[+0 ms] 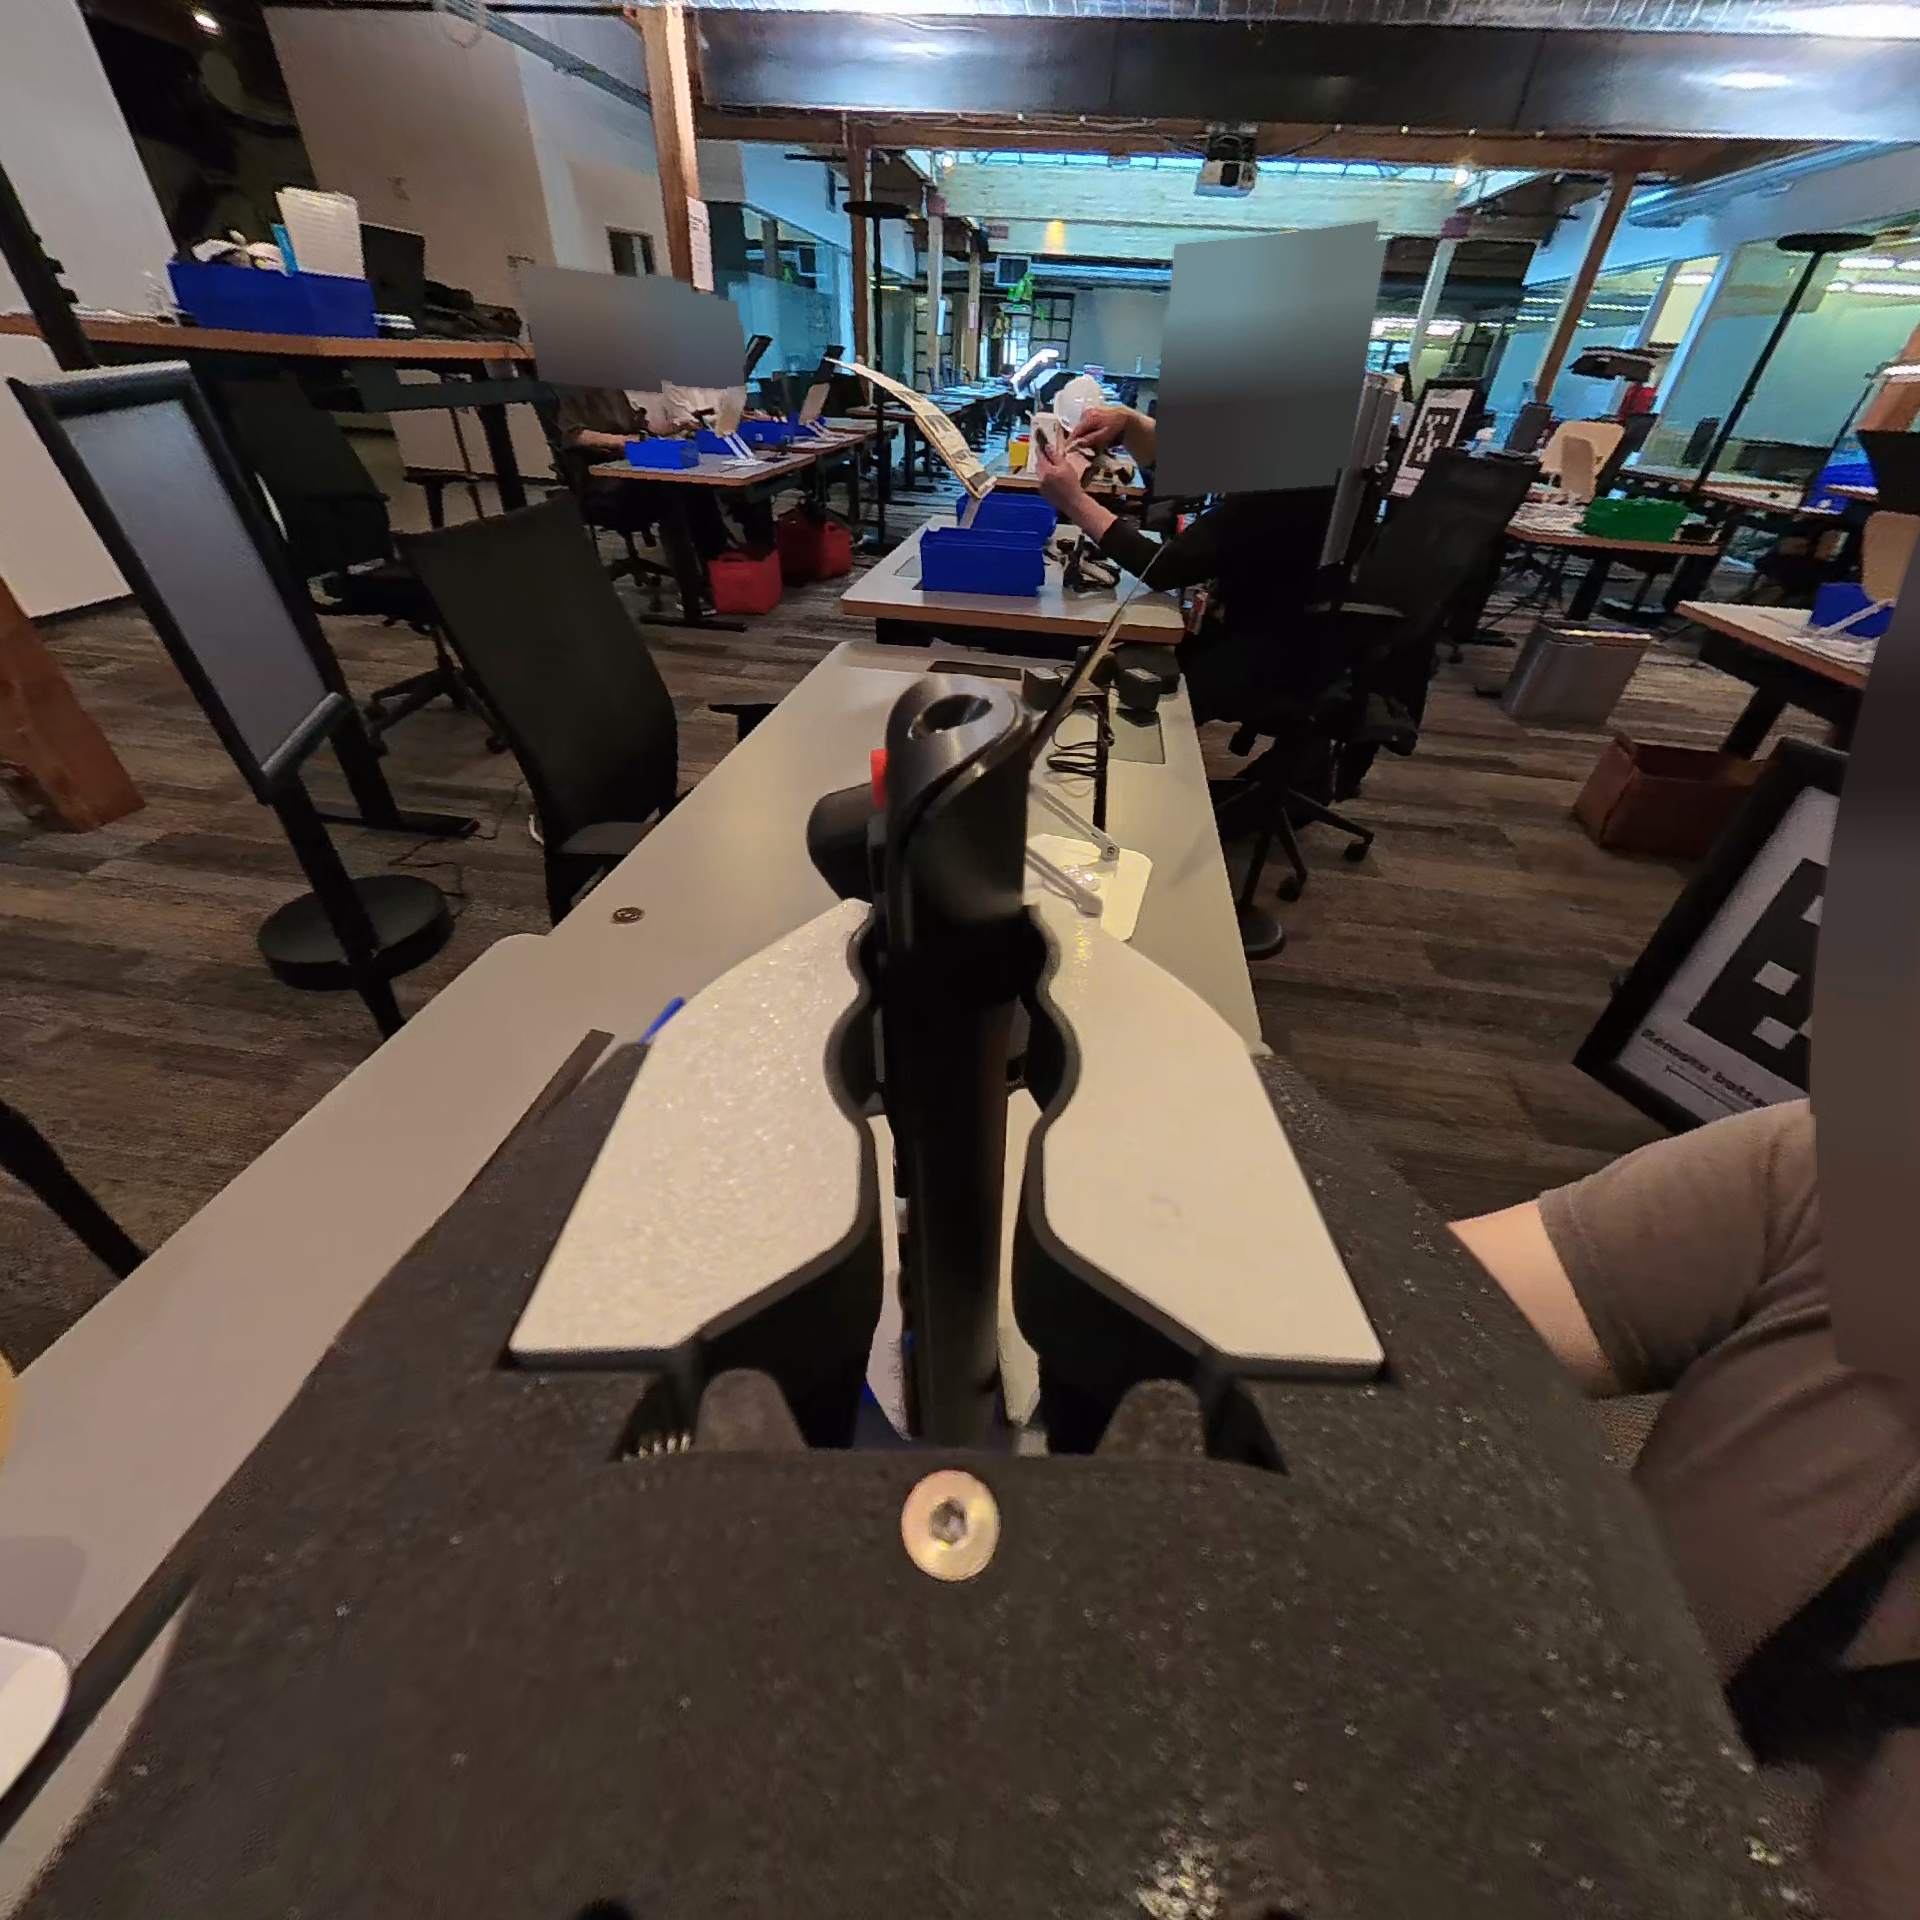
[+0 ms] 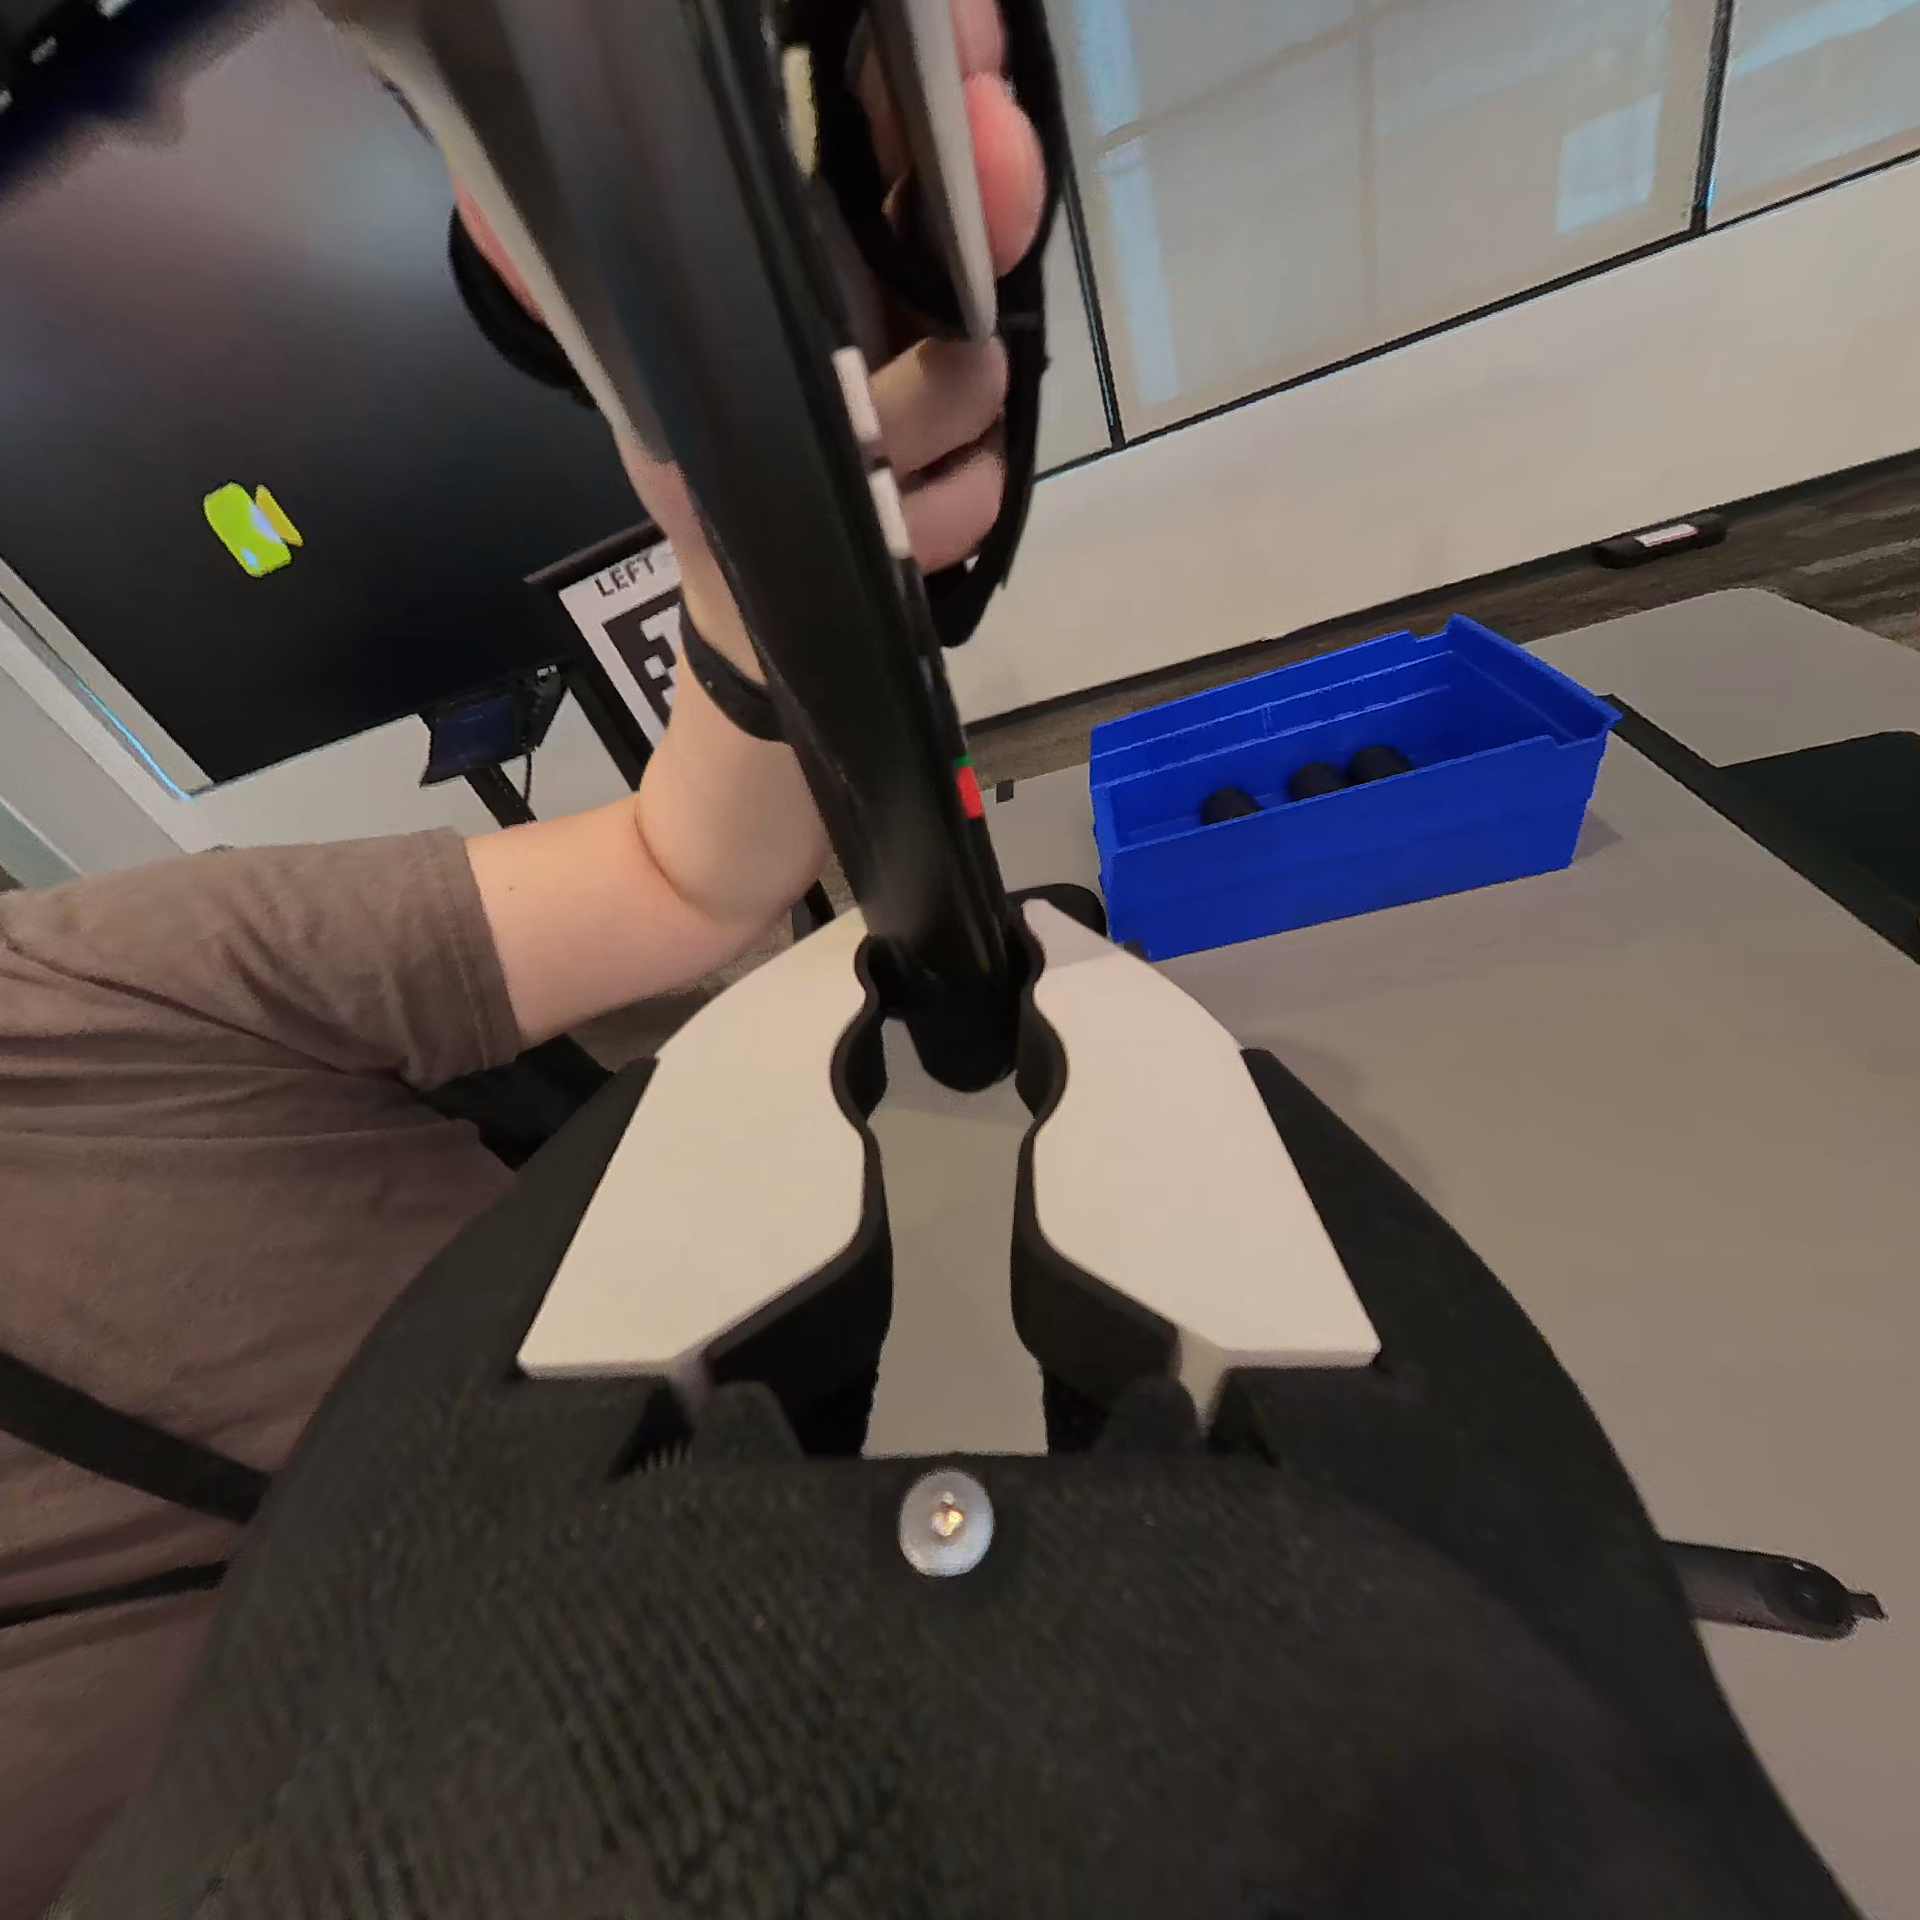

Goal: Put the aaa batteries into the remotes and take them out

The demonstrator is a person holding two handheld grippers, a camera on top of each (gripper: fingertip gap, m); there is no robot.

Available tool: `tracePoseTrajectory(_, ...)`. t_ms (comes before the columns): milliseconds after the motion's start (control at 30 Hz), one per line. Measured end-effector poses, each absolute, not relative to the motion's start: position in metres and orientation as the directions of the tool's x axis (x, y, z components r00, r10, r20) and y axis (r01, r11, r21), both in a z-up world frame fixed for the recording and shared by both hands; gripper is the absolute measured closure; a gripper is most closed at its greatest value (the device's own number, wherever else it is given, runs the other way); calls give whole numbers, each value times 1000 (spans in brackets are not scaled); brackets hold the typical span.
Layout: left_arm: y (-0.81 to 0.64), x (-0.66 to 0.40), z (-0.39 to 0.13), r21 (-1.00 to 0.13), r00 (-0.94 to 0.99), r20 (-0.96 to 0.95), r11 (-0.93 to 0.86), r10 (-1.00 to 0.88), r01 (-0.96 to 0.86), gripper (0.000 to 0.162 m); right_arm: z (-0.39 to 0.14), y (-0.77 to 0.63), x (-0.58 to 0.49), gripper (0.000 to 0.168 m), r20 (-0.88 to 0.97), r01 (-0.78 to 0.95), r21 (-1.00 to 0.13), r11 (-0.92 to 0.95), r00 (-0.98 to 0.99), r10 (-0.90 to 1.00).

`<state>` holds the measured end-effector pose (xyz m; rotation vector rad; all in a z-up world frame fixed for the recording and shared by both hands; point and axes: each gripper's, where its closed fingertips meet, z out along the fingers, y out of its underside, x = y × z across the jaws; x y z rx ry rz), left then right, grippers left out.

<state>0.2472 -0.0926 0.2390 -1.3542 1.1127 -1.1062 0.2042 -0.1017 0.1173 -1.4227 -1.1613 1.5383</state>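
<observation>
Left wrist view: the left gripper (image 1: 948, 997) is clamped on a long black remote (image 1: 951, 1039), which runs lengthwise between its two fingers (image 1: 727, 1143) and projects forward past the tips, its far end raised above the grey table (image 1: 312, 1195). A red button (image 1: 879, 771) shows on the remote's left edge near that far end. A white stand (image 1: 1101, 878) sits on the table beyond the remote, and a sleeved arm (image 1: 1621, 1288) enters at the right edge. Blue bins (image 1: 982, 556) rest on the next table behind. Right wrist view: the right gripper (image 2: 948, 1003) grips the lower end of the same black remote (image 2: 831, 644) at its fingertips; the remote rises steeply up and left from the jaws, with a red-and-green mark (image 2: 966, 792) on its edge. The upper end of the remote sits in the other gripper, held by a hand (image 2: 956, 436). A blue bin (image 2: 1340, 800) stands on the grey table (image 2: 1455, 1195) just right of the remote, holding three dark rounded objects (image 2: 1314, 781); whether these are batteries cannot be determined. A dark screen (image 2: 260, 416) stands at the left.
</observation>
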Motion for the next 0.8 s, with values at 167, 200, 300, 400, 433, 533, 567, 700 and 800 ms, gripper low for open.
tracePoseTrajectory(167, -82, 234, 234, -998, 221, 13, -25, -975, -52, 138, 112, -86, 193, 143, -400, 29, -916, -400, -95, 911)
tracePoseTrajectory(200, -80, 231, 233, -998, 233, 15, -28, -972, -52, 138, 111, -83, 190, 142, -407, 23, -913, -407, -82, 910)
tracePoseTrajectory(300, -72, 222, 228, -999, 254, 22, -33, -967, -41, 138, 106, -75, 182, 138, -424, 11, -905, -424, -52, 904)
tracePoseTrajectory(400, -66, 213, 226, -999, 267, 37, -44, -963, -20, 138, 101, -67, 176, 130, -436, -2, -900, -436, -23, 900)
tracePoseTrajectory(433, -64, 210, 225, -999, 273, 41, -47, -961, -13, 138, 100, -65, 174, 129, -439, -9, -899, -439, -14, 899)
tracePoseTrajectory(533, -60, 202, 222, -998, 273, 58, -59, -960, 3, 138, 96, -61, 168, 127, -452, -14, -892, -452, -3, 892)
tracePoseTrajectory(567, -59, 200, 220, -998, 271, 61, -63, -961, 4, 138, 95, -59, 166, 126, -455, -13, -890, -455, 4, 890)
tracePoseTrajectory(700, -55, 191, 217, -998, 282, 67, -61, -957, 28, 138, 90, -53, 159, 120, -459, -26, -889, -458, 41, 888)
tracePoseTrajectory(800, -51, 181, 220, -995, 284, 88, -69, -955, 78, 138, 93, -44, 158, 108, -474, -84, -880, -468, 69, 878)
